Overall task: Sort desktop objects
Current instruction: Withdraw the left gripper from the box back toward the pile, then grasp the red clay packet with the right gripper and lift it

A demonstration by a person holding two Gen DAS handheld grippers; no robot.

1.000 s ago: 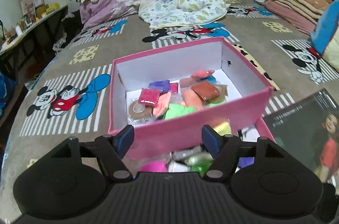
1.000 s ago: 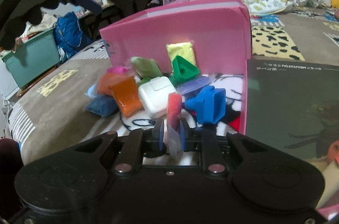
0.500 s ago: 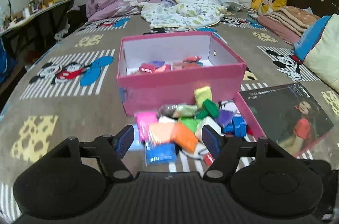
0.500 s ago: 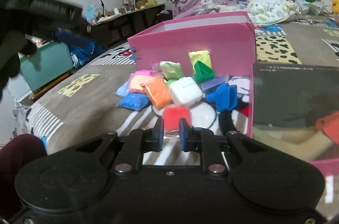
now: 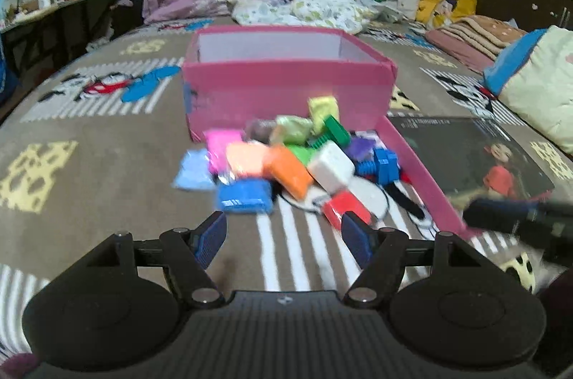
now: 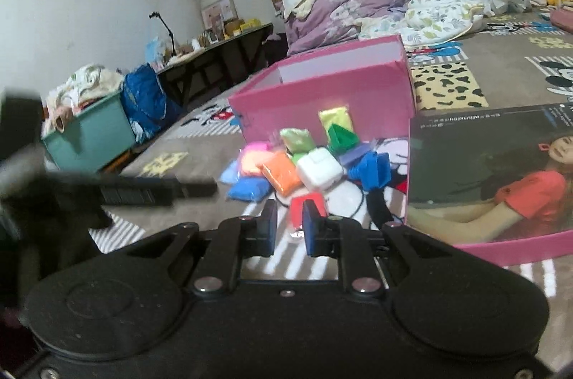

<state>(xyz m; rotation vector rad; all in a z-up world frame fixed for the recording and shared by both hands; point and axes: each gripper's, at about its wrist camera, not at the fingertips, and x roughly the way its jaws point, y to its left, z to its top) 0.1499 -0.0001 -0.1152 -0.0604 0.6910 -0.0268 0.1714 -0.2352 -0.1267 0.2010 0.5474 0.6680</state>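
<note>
A pink box [image 5: 286, 92] [image 6: 322, 99] stands on the bed. In front of it lies a pile of coloured packets and toys: an orange packet [image 5: 288, 171] [image 6: 281, 173], a blue packet [image 5: 245, 196] [image 6: 249, 191], a white charger block [image 5: 331, 166] [image 6: 318, 169], a blue toy bolt [image 5: 383, 164] [image 6: 372, 169]. My left gripper [image 5: 283, 235] is open and empty, just short of the pile. My right gripper [image 6: 290, 223] is nearly shut on a red packet [image 6: 304, 205] [image 5: 345, 209], low over the bedspread.
The pink box lid [image 5: 419, 174] lies at the right with a magazine [image 5: 476, 157] [image 6: 494, 171] on it. A teal bin [image 6: 89, 135] and a desk stand at the left. Pillows, blankets and plush toys lie at the far end.
Both grippers have pulled back and dropped lower. The left one came away from above the box to the near side of the pile. The right one has kept the red packet.
</note>
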